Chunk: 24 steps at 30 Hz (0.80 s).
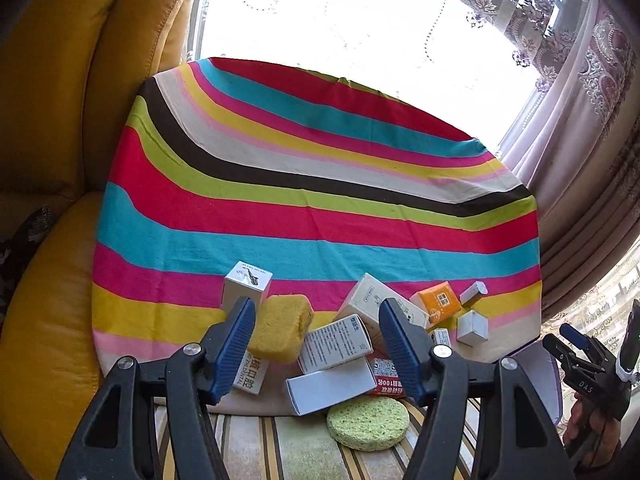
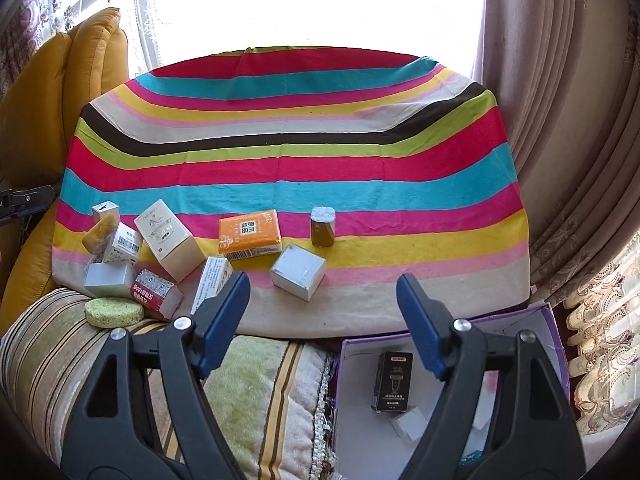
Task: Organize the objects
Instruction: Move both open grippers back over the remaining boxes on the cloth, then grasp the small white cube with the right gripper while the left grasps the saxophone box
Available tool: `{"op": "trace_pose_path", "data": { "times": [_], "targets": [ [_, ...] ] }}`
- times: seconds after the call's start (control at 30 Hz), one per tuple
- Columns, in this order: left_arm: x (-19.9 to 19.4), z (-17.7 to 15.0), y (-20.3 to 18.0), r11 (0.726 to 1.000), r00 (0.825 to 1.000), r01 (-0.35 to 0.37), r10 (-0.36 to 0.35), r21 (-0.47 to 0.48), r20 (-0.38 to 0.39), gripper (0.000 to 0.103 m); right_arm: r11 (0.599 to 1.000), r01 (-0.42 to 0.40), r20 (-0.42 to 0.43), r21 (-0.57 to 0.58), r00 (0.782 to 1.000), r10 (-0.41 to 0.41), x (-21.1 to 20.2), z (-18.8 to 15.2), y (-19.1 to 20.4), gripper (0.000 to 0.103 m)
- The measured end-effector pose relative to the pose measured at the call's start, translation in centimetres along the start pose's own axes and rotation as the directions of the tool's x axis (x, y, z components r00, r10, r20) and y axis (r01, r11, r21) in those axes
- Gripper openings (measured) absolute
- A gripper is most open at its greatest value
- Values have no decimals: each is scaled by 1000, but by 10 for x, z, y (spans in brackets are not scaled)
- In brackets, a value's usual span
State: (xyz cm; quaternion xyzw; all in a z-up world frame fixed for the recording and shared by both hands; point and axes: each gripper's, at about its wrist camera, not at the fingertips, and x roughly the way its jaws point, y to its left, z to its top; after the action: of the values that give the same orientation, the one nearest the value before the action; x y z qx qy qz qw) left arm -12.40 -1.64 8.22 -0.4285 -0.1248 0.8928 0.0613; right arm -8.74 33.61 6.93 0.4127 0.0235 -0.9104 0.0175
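Observation:
A pile of small boxes lies at the near edge of the striped cloth: a yellow sponge, white cartons, an orange tissue pack and a green round sponge. My left gripper is open and empty above this pile. My right gripper is open and empty, above the cloth's front edge. In the right wrist view I see the orange pack, a white cube box, a small brown jar and a black box inside a purple-rimmed box.
A yellow leather armchair stands left of the table. Curtains hang at the right. A striped cushion lies in front of the table. The far half of the cloth holds nothing.

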Motion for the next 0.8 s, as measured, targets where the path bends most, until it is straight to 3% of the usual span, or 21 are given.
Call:
{"op": "trace_pose_path", "data": {
  "times": [0.13,0.27,0.67,0.8],
  "targets": [
    [14,14,3,999,999,-41,41,7,0,74,1000,-7,-14,-4,1000,7,15,13,7,79],
    [36,21,9,997,997,-73,73,13,-23,76,1000,-5,-39,-8,999,5,34,21,11,79],
    [97,15,38,985,980,-161,167,61,-106,76,1000,8,-129,-6,992,-9,95,27,7,79],
    [112,8,48,986,977,-152,160,71,-141,76,1000,-10,-153,-12,988,8,115,28,7,79]
  ]
}}
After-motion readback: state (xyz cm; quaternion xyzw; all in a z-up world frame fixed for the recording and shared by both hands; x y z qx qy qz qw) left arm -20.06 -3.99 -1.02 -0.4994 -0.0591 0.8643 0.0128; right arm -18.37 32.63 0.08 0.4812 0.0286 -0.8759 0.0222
